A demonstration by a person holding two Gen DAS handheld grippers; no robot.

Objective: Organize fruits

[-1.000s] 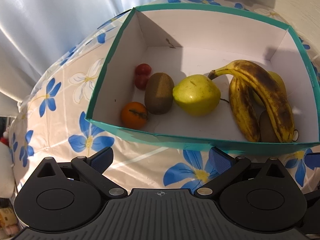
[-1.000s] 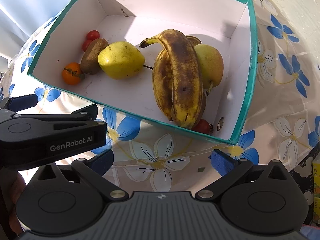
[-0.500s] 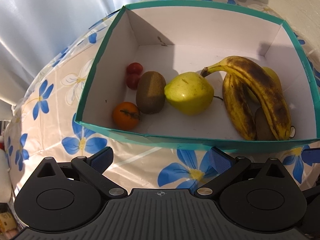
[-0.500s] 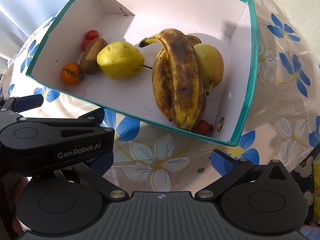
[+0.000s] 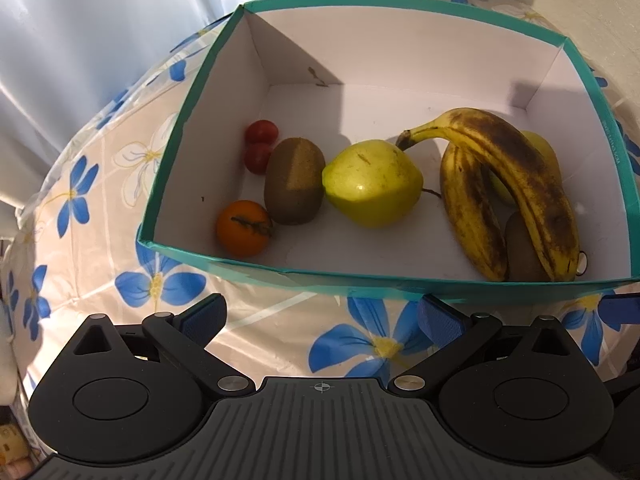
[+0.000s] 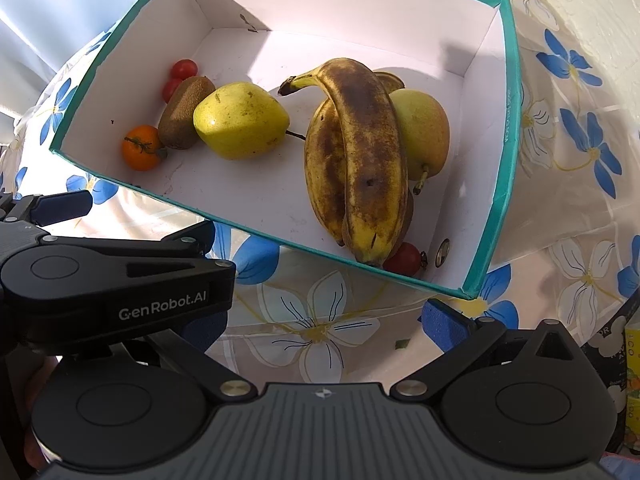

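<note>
A teal-rimmed white box (image 5: 188, 92) (image 6: 508, 92) sits on the flowered tablecloth. It holds two cherry tomatoes (image 5: 261, 134) (image 6: 184, 69), a kiwi (image 5: 295, 181) (image 6: 182, 114), a small orange (image 5: 243, 227) (image 6: 141, 148), a yellow pear (image 5: 372, 182) (image 6: 240, 120), two spotted bananas (image 5: 508, 184) (image 6: 356, 160), a second pear (image 6: 424, 132) and a red tomato (image 6: 404, 258) under the banana tips. My left gripper (image 5: 320, 318) (image 6: 132, 220) is open just short of the box's near wall. My right gripper (image 6: 320, 320) is open too, nothing in it.
A flowered plastic cloth (image 5: 100, 184) (image 6: 572, 184) covers the round table, which drops off at left beside a pale curtain (image 5: 80, 20). A small metal ring (image 6: 442, 247) lies in the box's near right corner. Packaged goods (image 6: 630, 380) sit low at the right edge.
The left gripper has drifted right and closer to the box's near wall, covering more of the right wrist view. The right gripper and the fruit are unmoved.
</note>
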